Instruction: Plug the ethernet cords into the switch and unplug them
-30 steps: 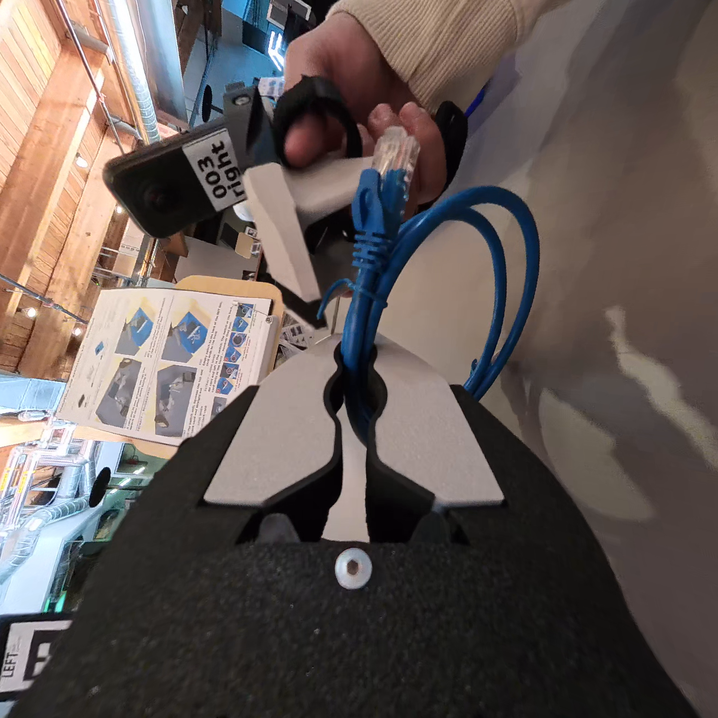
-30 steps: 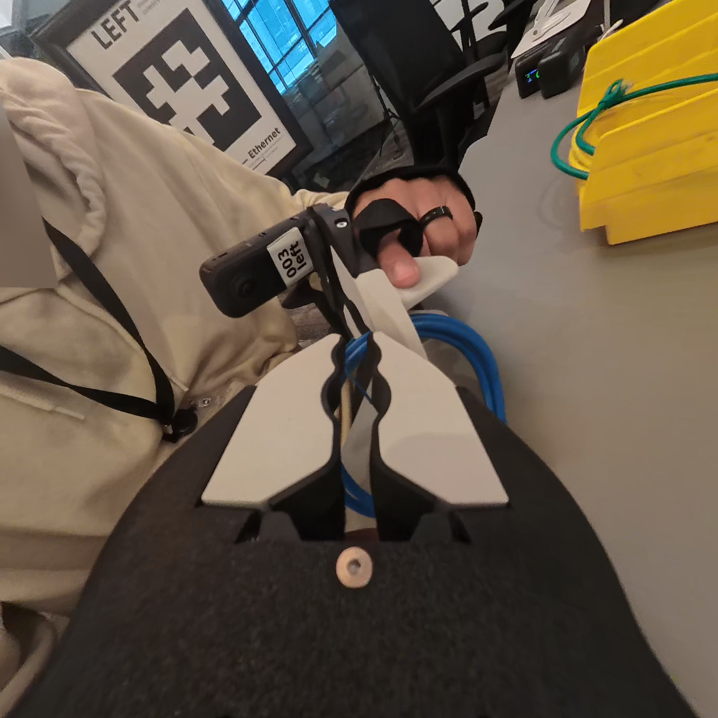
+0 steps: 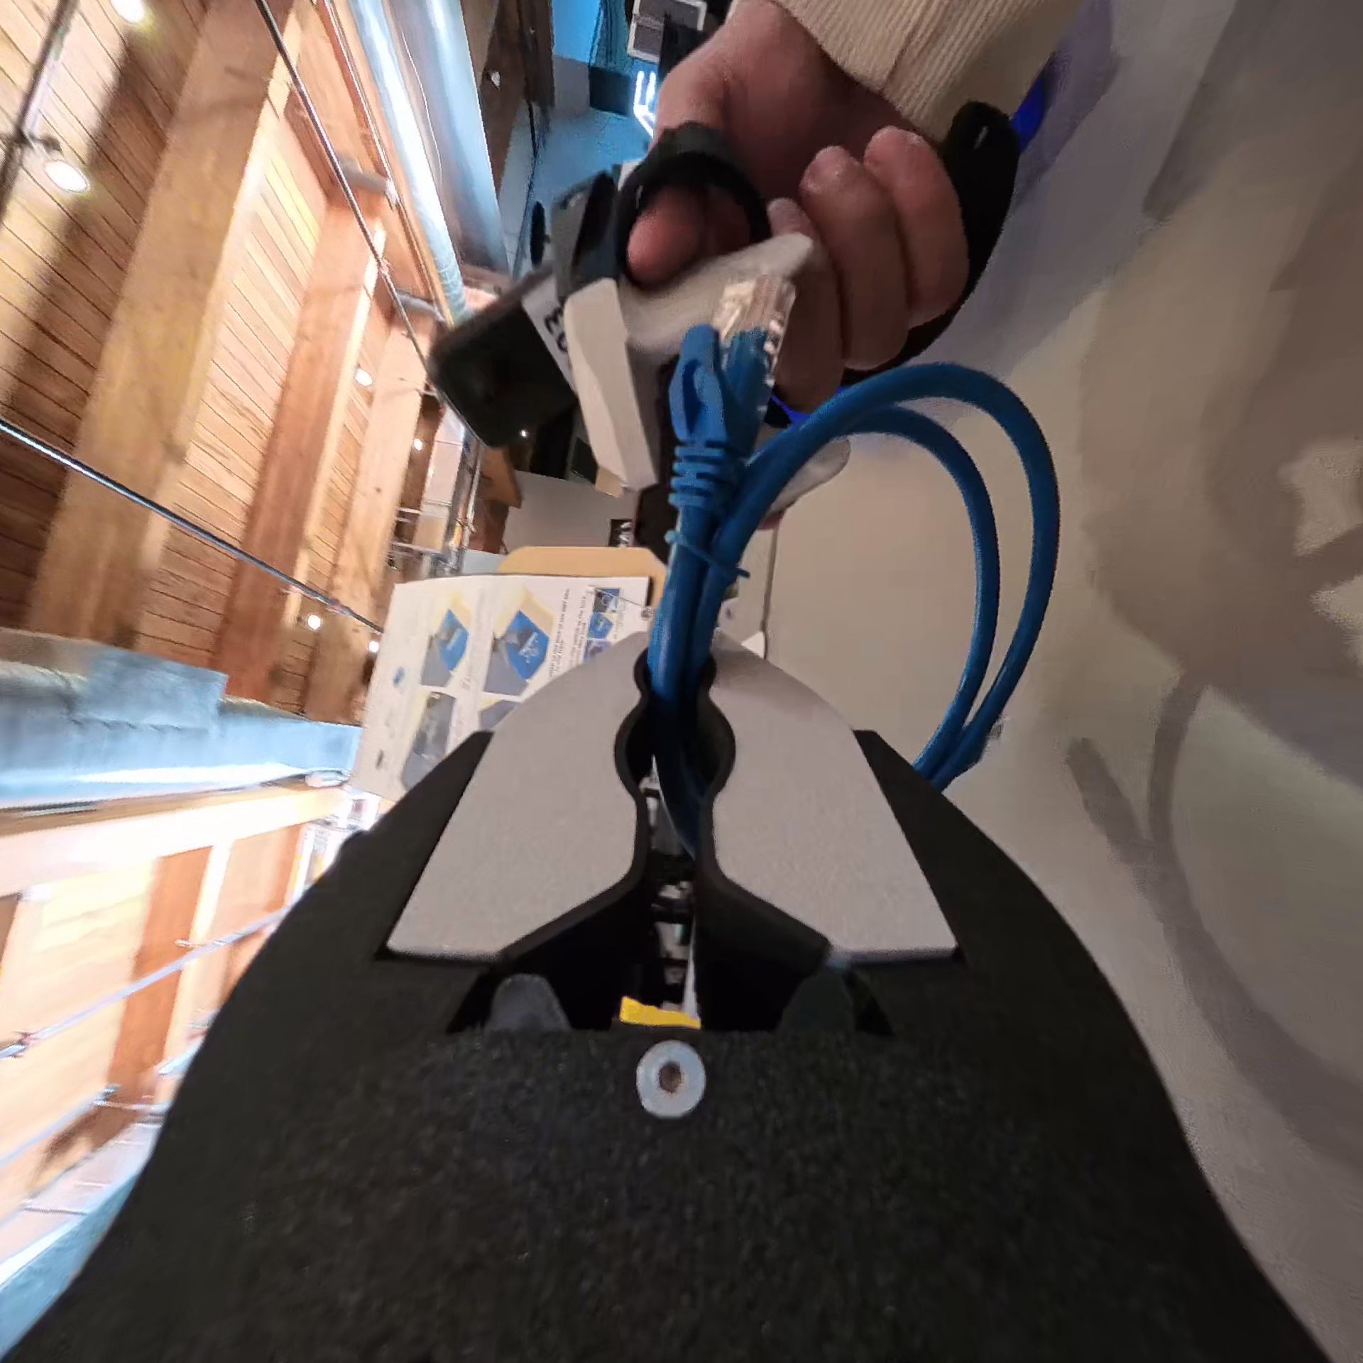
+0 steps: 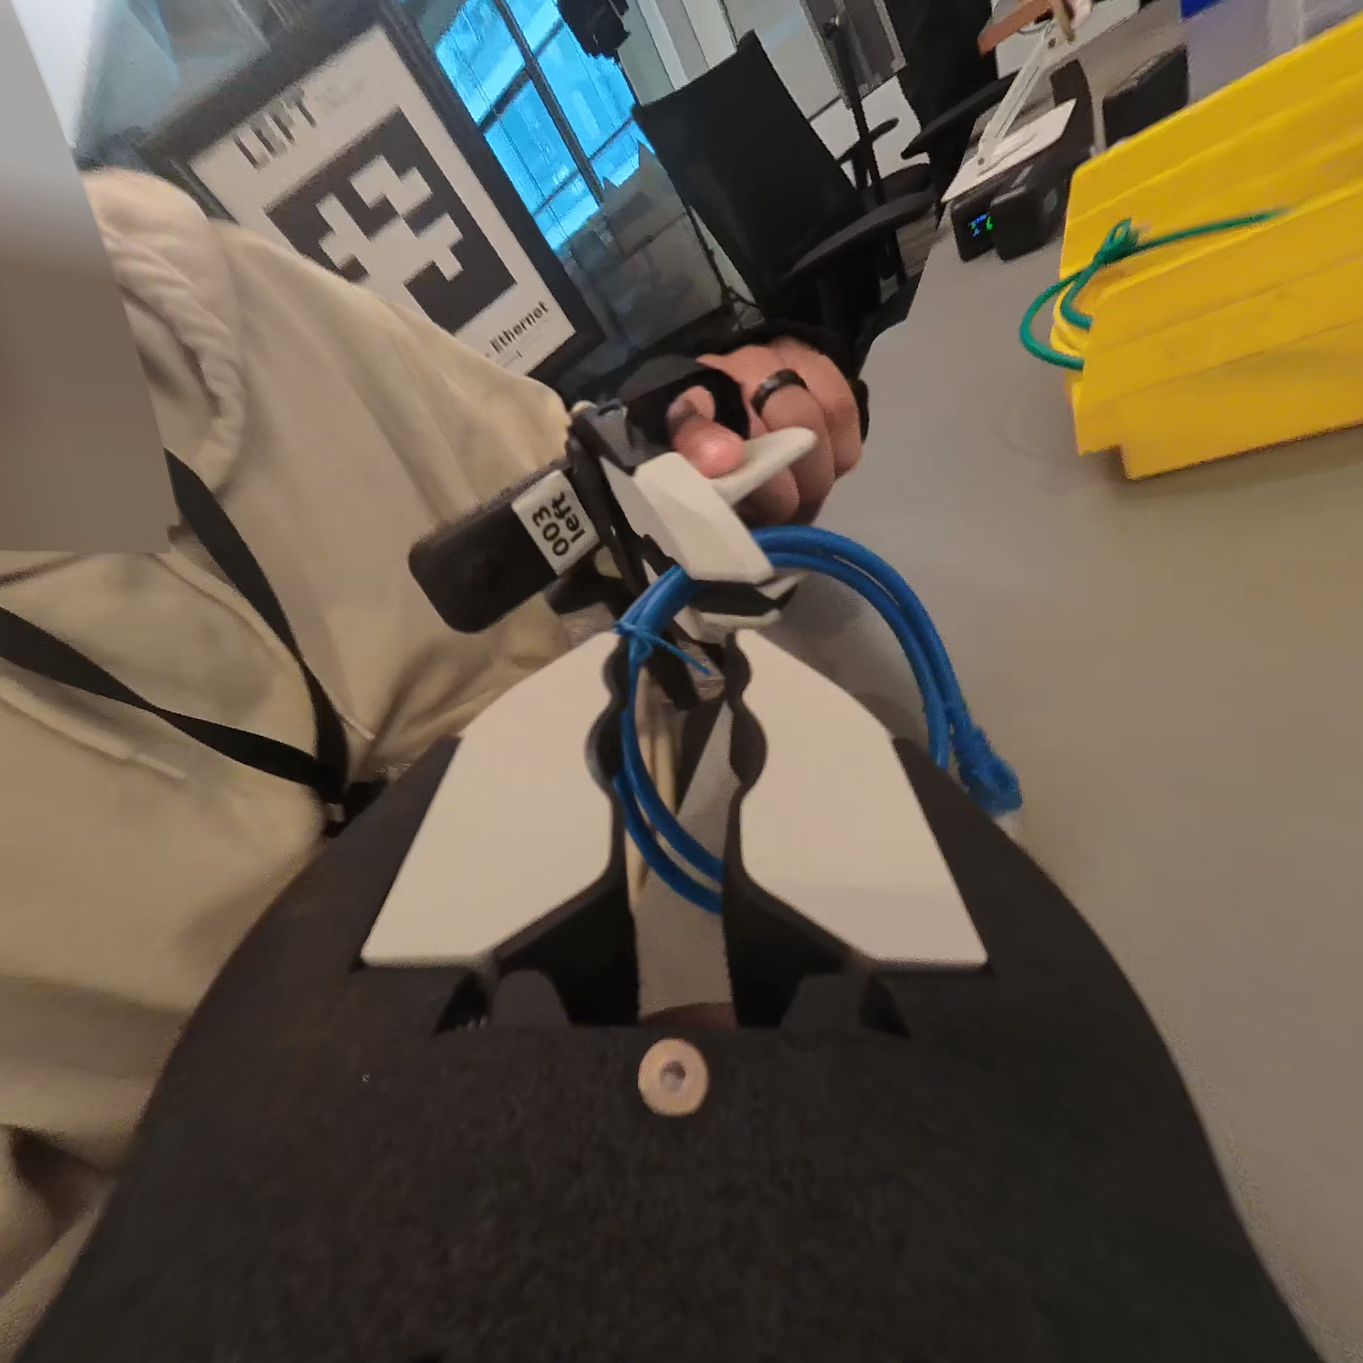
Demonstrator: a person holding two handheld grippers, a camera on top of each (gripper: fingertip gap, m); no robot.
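A coiled blue ethernet cord (image 3: 981, 516), bound by a thin tie, is held above the grey table (image 4: 1106, 737). My left gripper (image 3: 678, 664) is shut on the bundle, and one clear plug (image 3: 752, 310) sticks up past its tips. In the right wrist view my right gripper (image 4: 675, 664) has its jaws parted, with a loop of the cord (image 4: 922, 627) hanging loosely between them. The other plug (image 4: 985, 774) dangles to the right. The left gripper's fingers (image 4: 693, 516) pinch the cord just beyond my right tips. No switch is in view.
Stacked yellow bins (image 4: 1217, 310) sit at the far right with a green cord (image 4: 1062, 302) hanging over them. A small black device with a lit screen (image 4: 988, 229) and a black office chair (image 4: 774, 184) lie beyond. A printed sheet (image 3: 479, 664) stands behind the left gripper.
The right gripper's jaws have parted and no longer pinch the cord. The two grippers have drawn slightly apart, so the cord loop and a dangling plug now show in the right wrist view.
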